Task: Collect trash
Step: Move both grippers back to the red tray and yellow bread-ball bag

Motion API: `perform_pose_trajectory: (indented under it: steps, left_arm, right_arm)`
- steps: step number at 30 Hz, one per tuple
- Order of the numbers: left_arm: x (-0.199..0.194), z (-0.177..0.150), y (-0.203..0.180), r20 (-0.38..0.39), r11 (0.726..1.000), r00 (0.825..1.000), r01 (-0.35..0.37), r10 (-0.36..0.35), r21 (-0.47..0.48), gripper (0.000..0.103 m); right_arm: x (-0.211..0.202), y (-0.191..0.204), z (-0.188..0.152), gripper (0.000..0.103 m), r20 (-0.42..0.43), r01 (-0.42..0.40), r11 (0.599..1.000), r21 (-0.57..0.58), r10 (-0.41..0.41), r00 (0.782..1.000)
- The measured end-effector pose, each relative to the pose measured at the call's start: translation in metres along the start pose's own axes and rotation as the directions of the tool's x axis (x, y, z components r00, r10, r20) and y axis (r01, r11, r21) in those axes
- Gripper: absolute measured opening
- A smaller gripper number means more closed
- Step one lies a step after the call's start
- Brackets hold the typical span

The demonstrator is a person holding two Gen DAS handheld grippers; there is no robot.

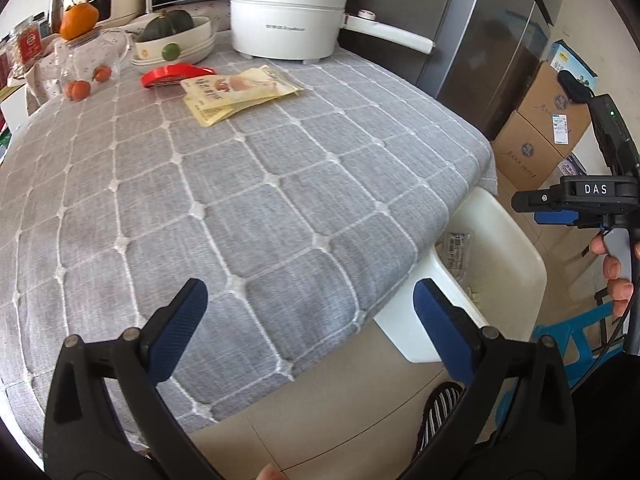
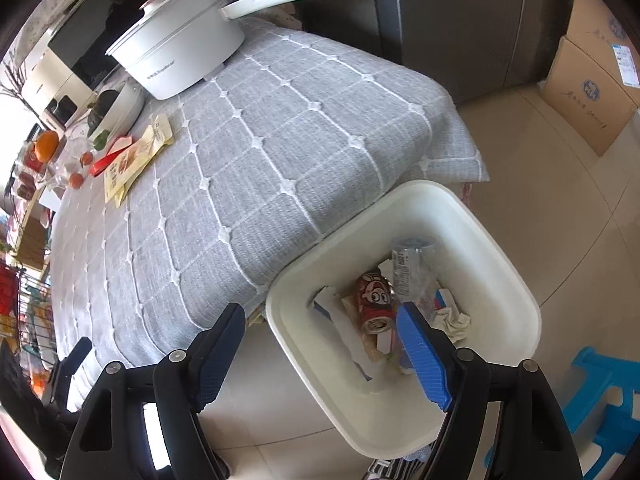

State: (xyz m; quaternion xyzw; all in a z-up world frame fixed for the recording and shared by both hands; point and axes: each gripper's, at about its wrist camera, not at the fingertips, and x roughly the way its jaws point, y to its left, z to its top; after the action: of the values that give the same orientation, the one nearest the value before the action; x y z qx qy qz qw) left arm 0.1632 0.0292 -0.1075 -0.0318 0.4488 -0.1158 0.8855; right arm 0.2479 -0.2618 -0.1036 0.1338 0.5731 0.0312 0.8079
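My left gripper (image 1: 312, 300) stands wide open over the near edge of the grey checked tablecloth (image 1: 240, 200), with nothing between its fingers. Yellow snack packets (image 1: 240, 92) and a red wrapper (image 1: 172, 74) lie far back on the cloth. A white bin (image 2: 440, 190) stands on the floor at the table's corner. It holds a red can (image 2: 374, 300), a clear plastic wrapper (image 2: 408, 264) and crumpled paper (image 2: 452, 320). My right gripper (image 2: 320, 320) hangs open above the bin's near rim and holds nothing. A hand holds it at the right of the left wrist view (image 1: 532, 210).
A white electric pot (image 1: 288, 12) with a long handle, a bowl with a dark squash (image 1: 172, 32) and oranges (image 1: 78, 20) crowd the table's far side. Cardboard boxes (image 1: 536, 132) and a dark fridge (image 1: 480, 40) stand behind the bin. A blue stool (image 2: 600, 392) is to the right.
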Motion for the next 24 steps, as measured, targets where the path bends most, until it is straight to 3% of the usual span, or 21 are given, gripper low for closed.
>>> perform_pose_trajectory:
  steps: [7, 13, 19, 24]
  left_arm:
    - [-0.009, 0.003, 0.051, 0.013, 0.996, 0.996, -0.084, 0.084, -0.035, 0.102]
    - [-0.01, 0.028, 0.087, 0.045, 0.989, 0.988, -0.147, 0.148, -0.033, 0.102]
    - [0.006, 0.072, 0.109, 0.089, 0.969, 0.974, -0.219, 0.21, 0.111, 0.102]
    - [0.03, 0.114, 0.131, 0.092, 0.956, 0.973, -0.225, 0.211, 0.19, 0.102]
  right_arm:
    - [0.015, 0.049, 0.006, 0.08, -0.002, 0.003, 0.998, -0.069, -0.003, 1.0]
    - [0.032, 0.09, 0.015, 0.08, 0.005, 0.031, 0.986, -0.163, -0.031, 1.0]
    - [0.05, 0.114, 0.039, 0.08, 0.005, 0.031, 0.976, -0.215, -0.031, 1.0]
    - [0.061, 0.128, 0.067, 0.08, 0.017, 0.005, 0.976, -0.217, -0.001, 1.0]
